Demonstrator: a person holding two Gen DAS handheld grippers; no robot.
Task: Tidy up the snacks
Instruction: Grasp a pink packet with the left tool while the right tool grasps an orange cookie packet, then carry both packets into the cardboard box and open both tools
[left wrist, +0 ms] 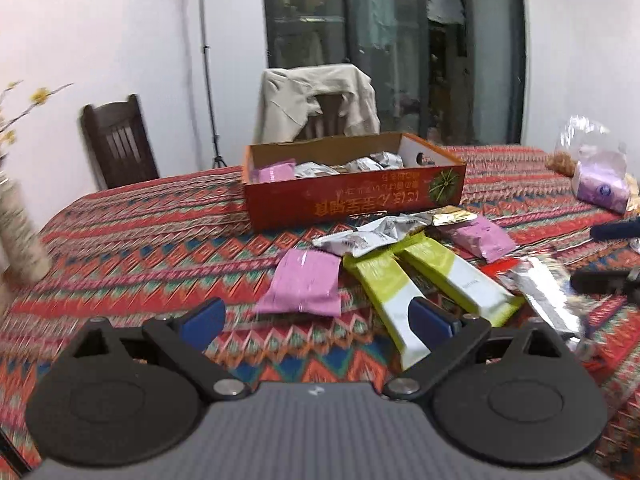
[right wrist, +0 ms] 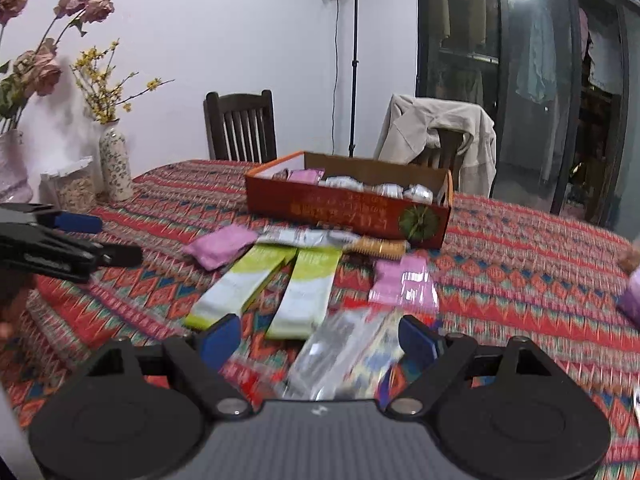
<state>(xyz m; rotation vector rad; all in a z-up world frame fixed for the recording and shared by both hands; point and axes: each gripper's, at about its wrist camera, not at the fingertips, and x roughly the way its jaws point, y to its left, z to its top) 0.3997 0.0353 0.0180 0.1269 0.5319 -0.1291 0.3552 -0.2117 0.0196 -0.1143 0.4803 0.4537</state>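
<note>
Blue-padded fingers of the right gripper (right wrist: 320, 338) stand wide apart, empty, straddling a silvery clear packet (right wrist: 340, 354) whose long axis runs away toward the orange box (right wrist: 348, 212). Left gripper (left wrist: 316, 318), also spread and empty, points at a pink packet (left wrist: 302, 284) just ahead.

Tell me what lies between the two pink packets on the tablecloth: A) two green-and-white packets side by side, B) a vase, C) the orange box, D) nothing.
A: the two green-and-white packets lie side by side between the pink packets, in front of the orange box.
</note>
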